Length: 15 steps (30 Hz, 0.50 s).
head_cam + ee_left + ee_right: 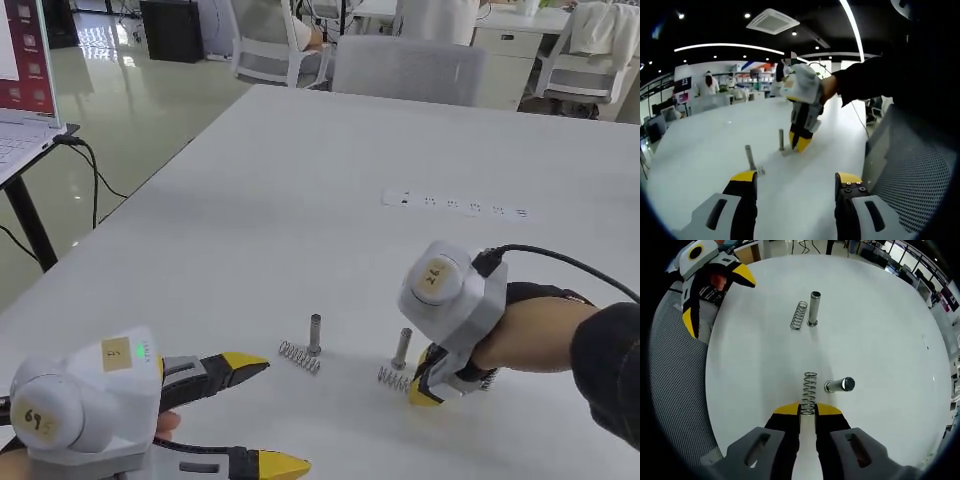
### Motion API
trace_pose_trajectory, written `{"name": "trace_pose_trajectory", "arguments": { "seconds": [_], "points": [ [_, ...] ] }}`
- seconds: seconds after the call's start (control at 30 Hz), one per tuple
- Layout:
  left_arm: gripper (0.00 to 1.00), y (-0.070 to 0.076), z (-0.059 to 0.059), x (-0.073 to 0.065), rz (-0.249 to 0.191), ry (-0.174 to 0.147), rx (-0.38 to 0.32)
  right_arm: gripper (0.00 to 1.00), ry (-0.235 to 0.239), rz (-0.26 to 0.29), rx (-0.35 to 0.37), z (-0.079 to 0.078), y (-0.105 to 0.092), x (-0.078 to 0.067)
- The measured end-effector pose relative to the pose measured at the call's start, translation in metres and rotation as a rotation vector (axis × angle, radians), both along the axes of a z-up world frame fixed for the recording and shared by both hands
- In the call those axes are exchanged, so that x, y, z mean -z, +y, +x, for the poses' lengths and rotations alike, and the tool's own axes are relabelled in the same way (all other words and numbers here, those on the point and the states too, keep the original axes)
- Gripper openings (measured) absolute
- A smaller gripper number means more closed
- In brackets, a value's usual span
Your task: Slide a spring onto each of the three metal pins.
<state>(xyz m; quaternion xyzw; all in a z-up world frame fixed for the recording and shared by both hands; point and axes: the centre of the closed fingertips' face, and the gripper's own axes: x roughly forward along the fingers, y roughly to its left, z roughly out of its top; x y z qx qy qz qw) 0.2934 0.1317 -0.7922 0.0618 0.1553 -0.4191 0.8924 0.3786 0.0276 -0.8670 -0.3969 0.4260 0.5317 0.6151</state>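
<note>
A: Right claw (808, 410)?
B: Pinched tight on one end of a spring (810, 387), which lies on the surface (880, 330) just beside the right pin (840, 385).
A: Left claw (795, 177)?
B: Spread wide, holding nothing. Second spring (799, 315) lies just beside the left pin (814, 308).

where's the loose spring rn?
Head view, lower centre: the loose spring lies flat just left of the left pin, ahead of the left claw.

Open table (300, 170) around two upright pins (315, 333)
</note>
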Motion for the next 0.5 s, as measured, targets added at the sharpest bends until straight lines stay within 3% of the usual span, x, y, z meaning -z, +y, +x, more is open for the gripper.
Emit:
{"name": "trace_pose_trajectory", "arguments": {
  "seconds": [0.2,0.5],
  "points": [
    [0.56,0.0,0.0,0.0,-0.001,-0.001,0.002,0.08,0.0,0.007,-0.004,-0.002,0.001,-0.002],
    [0.54,-0.003,0.001,0.0,0.01,-0.002,0.02,0.08,-0.014,0.015,-0.043,-0.01,0.005,-0.021]
  ]
}}
